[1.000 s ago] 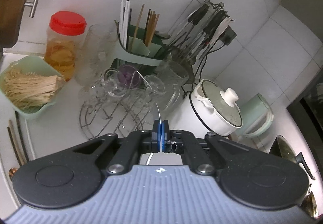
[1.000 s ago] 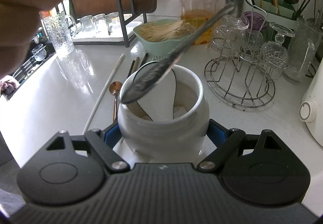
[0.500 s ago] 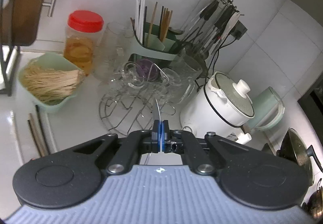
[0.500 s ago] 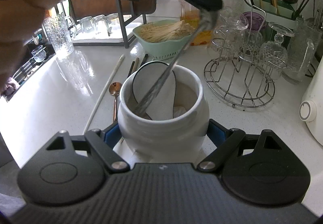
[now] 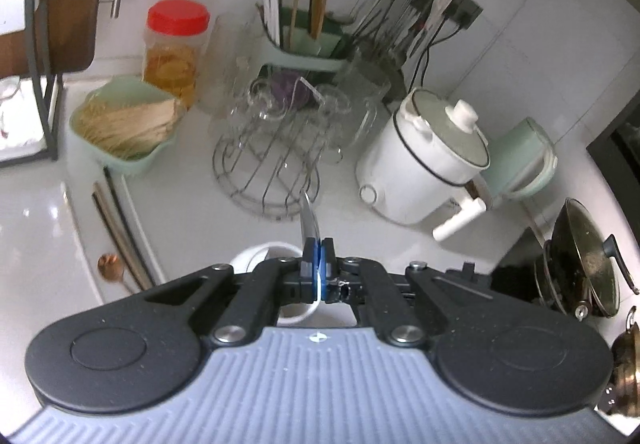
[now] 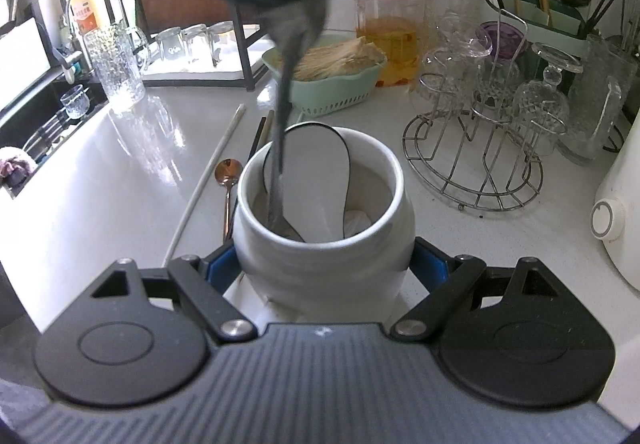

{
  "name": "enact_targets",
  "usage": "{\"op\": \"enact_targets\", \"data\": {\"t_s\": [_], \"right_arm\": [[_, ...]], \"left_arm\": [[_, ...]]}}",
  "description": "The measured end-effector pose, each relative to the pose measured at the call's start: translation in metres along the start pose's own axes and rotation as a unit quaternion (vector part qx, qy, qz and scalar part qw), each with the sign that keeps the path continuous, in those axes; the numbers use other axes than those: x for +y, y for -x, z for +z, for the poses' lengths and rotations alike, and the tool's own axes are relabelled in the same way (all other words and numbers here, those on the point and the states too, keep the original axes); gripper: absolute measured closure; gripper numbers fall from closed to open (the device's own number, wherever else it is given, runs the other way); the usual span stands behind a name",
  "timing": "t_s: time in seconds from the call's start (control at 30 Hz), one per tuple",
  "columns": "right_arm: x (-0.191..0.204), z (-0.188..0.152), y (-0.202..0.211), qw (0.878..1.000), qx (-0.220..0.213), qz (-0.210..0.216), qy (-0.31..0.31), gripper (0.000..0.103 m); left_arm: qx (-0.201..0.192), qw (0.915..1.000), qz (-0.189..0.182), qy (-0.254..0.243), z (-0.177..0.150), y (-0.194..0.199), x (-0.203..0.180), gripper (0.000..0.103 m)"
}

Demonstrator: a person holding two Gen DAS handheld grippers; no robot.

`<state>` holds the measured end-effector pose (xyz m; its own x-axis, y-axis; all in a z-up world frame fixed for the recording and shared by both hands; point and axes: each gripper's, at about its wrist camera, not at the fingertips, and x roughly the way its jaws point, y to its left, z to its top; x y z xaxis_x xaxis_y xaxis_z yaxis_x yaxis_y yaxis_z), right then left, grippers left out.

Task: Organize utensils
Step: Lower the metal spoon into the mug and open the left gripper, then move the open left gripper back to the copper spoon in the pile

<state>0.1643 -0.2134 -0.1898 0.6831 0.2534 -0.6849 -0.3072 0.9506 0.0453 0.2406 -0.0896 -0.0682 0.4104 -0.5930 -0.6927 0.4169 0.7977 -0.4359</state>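
The white ceramic jar (image 6: 320, 232) on the white table (image 6: 120, 180) is clamped by the right claw (image 6: 323, 264). A metal spoon (image 6: 280, 148), pinched in the clenched left claw (image 5: 317, 258), is lowered bowl-first into the jar beside a white ladle (image 6: 320, 180).

Both grippers have black linkage arms with silver screws and blue pads. The left gripper (image 5: 318, 264) has a ribbed blue-grey body. The right gripper (image 6: 324, 264) has a dark grey one.
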Motion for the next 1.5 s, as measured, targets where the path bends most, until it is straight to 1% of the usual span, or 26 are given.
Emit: {"op": "enact_targets", "data": {"t_s": [0.2,0.27,0.4,0.6,0.73,0.83,1.0,1.07,1.13,1.23,1.33,1.5], "right_arm": [[0.000,-0.001,0.000,1.000,-0.001,0.000,0.000,0.012],[0.000,-0.002,0.000,1.000,-0.002,0.000,-0.002,0.012],[0.000,0.000,0.000,1.000,0.003,-0.004,-0.003,0.012],[0.001,0.000,-0.001,1.000,0.001,-0.007,-0.007,0.012],[0.002,-0.002,0.000,1.000,-0.001,-0.012,-0.012,0.012],[0.002,-0.002,0.001,1.000,-0.001,-0.016,-0.015,0.012],[0.004,-0.002,0.001,1.000,0.000,-0.020,-0.019,0.012],[0.004,-0.001,0.000,1.000,0.001,-0.022,-0.021,0.012],[0.005,-0.001,0.000,0.999,0.001,-0.025,-0.024,0.012],[0.006,-0.001,0.000,0.999,0.000,-0.030,-0.030,0.012],[0.007,-0.001,0.000,0.999,-0.002,-0.035,-0.035,0.012],[0.009,-0.002,-0.001,0.998,-0.006,-0.045,-0.045,0.012]], "left_arm": [[0.045,0.9988,0.005,0.022,0.002,-0.004,0.004,0.102],[0.059,0.9978,0.002,0.030,0.003,-0.008,0.005,0.102],[0.085,0.9960,0.002,0.027,0.004,-0.016,0.004,0.102],[0.113,0.9933,0.005,0.023,0.003,-0.031,0.005,0.102],[0.121,0.9923,0.004,0.023,0.001,-0.039,0.008,0.102],[0.118,0.9925,-0.009,0.030,0.001,-0.037,0.011,0.101],[0.095,0.9949,-0.015,0.030,0.003,-0.025,0.015,0.099],[0.087,0.9957,-0.014,0.027,0.002,-0.019,0.016,0.094],[0.075,0.9968,-0.010,0.027,0.001,-0.012,0.018,0.082],[0.059,0.9978,-0.008,0.029,-0.001,-0.003,0.024,0.078],[0.042,0.9988,0.005,0.023,-0.005,0.007,0.028,0.074],[0.014,0.9993,0.024,0.026,-0.011,0.022,0.042,0.067]]}}
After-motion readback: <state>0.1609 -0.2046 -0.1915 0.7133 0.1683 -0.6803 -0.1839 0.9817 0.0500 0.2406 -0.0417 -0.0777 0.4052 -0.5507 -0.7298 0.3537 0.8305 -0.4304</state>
